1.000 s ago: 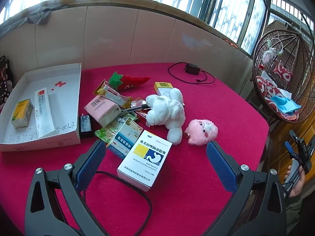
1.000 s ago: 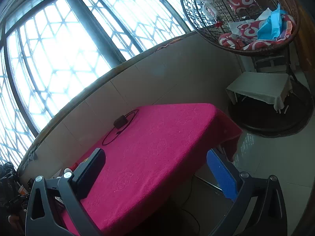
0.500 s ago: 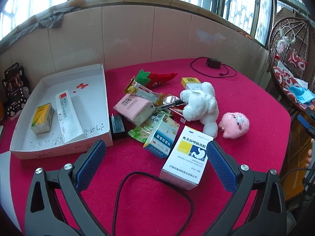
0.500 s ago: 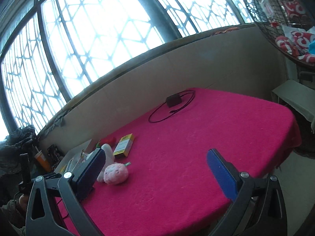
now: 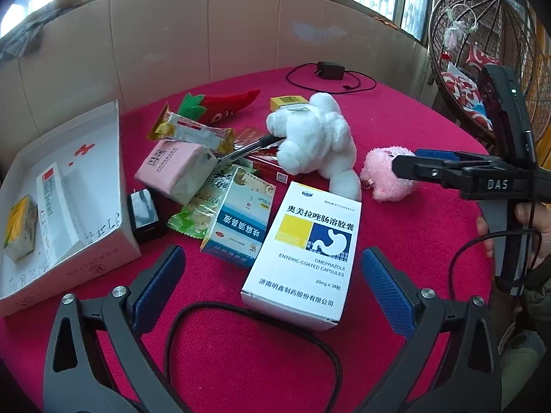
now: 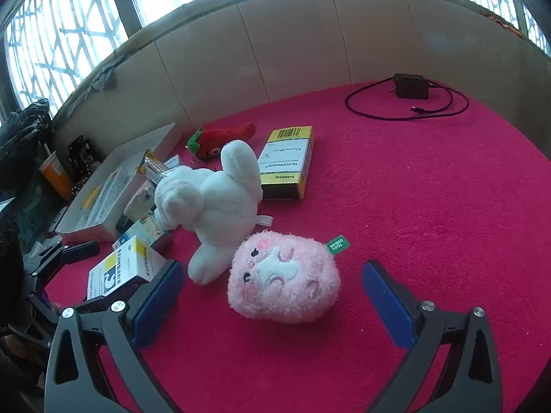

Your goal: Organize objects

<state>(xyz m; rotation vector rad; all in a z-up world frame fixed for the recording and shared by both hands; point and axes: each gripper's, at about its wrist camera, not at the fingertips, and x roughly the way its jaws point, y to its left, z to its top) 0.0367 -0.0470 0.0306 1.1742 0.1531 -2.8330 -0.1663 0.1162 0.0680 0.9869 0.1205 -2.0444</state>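
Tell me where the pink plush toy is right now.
In the right wrist view the pink plush toy lies on the red tablecloth between the open right tool's fingers, with the white plush toy just behind-left.

The table cloth (image 6: 430, 206) is bright pink-red. The round fluffy toy (image 6: 284, 280) is soft pink with a white face and a small green tag. The bear (image 6: 210, 199) is all white. The chili toy (image 5: 220, 105) is red with a green top. The big box (image 5: 306, 251) is white with a yellow square and a blue square. The tray (image 5: 100, 158) is white with a red cross. The gripper pads (image 6: 387, 301) are blue.
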